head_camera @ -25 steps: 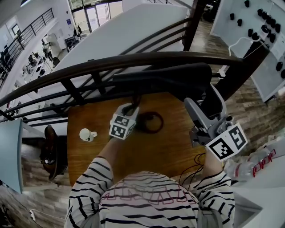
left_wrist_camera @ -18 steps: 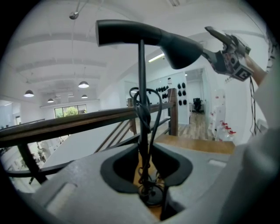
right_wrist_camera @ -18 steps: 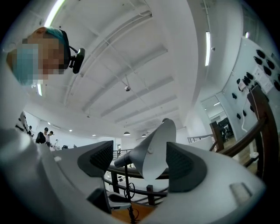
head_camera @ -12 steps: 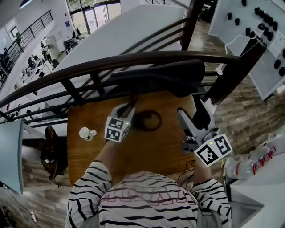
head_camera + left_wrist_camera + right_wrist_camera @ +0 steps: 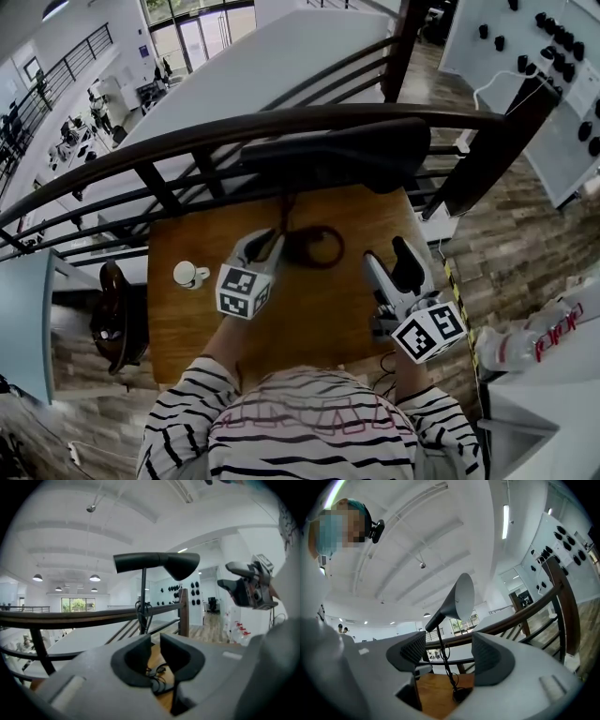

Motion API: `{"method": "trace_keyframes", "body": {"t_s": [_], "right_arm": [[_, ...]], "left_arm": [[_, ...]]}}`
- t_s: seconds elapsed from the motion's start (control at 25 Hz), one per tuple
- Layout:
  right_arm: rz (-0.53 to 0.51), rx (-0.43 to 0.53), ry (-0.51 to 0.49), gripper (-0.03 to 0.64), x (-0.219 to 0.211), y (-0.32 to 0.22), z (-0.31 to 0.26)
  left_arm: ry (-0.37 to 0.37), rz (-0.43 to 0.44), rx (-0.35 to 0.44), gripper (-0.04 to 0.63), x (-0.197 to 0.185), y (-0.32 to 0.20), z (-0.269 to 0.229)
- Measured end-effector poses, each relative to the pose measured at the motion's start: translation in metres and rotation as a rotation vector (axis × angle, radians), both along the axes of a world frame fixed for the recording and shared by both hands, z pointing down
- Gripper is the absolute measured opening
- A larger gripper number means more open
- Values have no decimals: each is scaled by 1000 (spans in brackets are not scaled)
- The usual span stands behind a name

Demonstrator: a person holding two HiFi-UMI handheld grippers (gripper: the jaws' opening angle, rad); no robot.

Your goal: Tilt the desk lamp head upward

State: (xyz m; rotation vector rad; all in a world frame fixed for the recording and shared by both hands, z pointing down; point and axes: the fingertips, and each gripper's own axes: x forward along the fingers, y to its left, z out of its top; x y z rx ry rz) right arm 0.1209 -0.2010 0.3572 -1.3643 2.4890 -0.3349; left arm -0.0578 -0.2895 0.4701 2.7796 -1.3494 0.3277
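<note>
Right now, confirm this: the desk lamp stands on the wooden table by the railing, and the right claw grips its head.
Not gripping. The right gripper view shows the right claw open and empty, its jaws just now closing somewhat, with the lamp head well beyond them. The desk lamp does stand on the wooden table by the railing.
</note>
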Motion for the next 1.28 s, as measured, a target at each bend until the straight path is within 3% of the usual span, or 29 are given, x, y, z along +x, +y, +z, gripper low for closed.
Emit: {"method": "trace_keyframes", "body": {"t_s": [0.4,1.0,1.28], "right_arm": [[23,-83,17,233,-29,46,35],[110,-136,24,2,-83,114,64],[134,-176,24,2,-98,140,85]], "left_arm": [[86,22,14,11,-29,75,-15],[118,53,-32,3,-91,166,-4],[121,95,-56,3,-97,194,9]]}}
